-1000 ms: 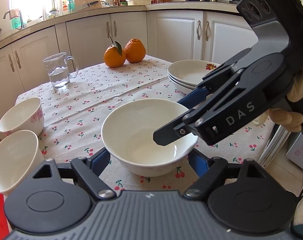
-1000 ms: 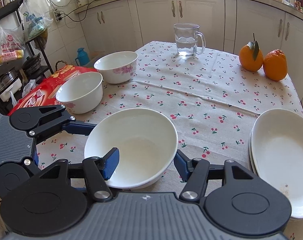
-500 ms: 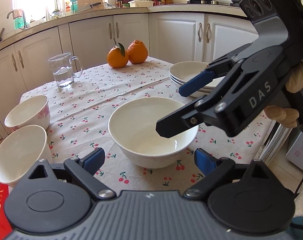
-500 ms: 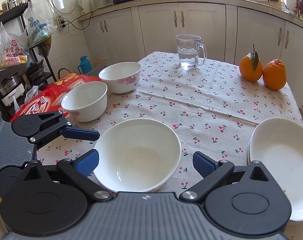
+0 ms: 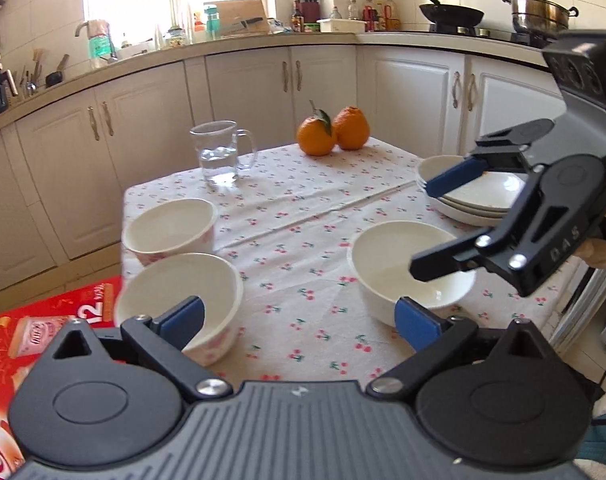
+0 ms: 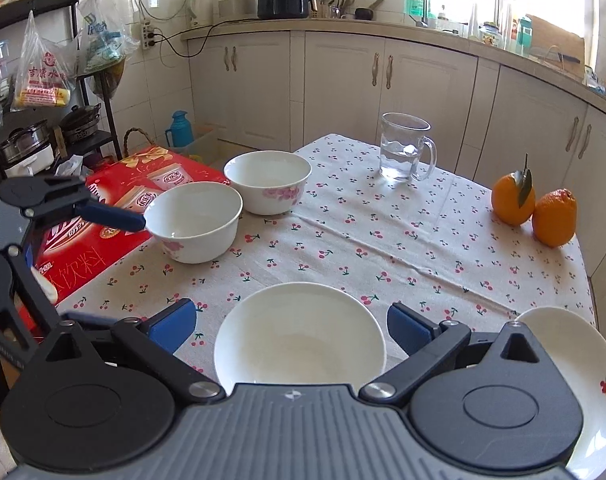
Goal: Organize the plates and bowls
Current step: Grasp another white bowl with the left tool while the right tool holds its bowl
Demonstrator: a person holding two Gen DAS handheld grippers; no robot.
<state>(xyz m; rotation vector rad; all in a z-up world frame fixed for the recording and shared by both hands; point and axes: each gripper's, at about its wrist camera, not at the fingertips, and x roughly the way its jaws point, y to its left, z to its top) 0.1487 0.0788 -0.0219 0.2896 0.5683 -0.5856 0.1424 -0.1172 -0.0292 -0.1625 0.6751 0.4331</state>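
White wide bowl [image 6: 299, 332] sat free on the cherry-print cloth [image 6: 383, 240], just ahead of the right gripper [image 6: 291, 326] and level with the gap between its blue pads. Those jaws stood wide and were still spreading; a second earlier they had been nearly shut on the near rim. Nothing pressed on the bowl now. In the left view the same bowl [image 5: 411, 268] lay off the right fingertip, outside the jaws, with the right gripper [image 5: 443, 224] hanging over its far side.

Left gripper [image 5: 299, 318] jaws were also opening, wide, with only bare cloth between them. A second ago they had flanked the wide bowl; since then the view had swung leftward, and the near floral bowl [image 5: 179, 300] now sat behind the left fingertip. Far floral bowl [image 5: 171, 232] was just beyond it, the two close together, possibly touching. Plate stack [image 5: 471, 196] lay beyond the right fingertip, well apart from the bowls.

Reading: the wide bowl had just been set down and let go by both grippers, so that placement looked finished. Three bowls remained unstacked. Likely next target, judged from the left gripper's aim, was the near floral bowl. Its spot near the table edge, above the red carton [image 5: 43, 332], called for a careful rim grip.
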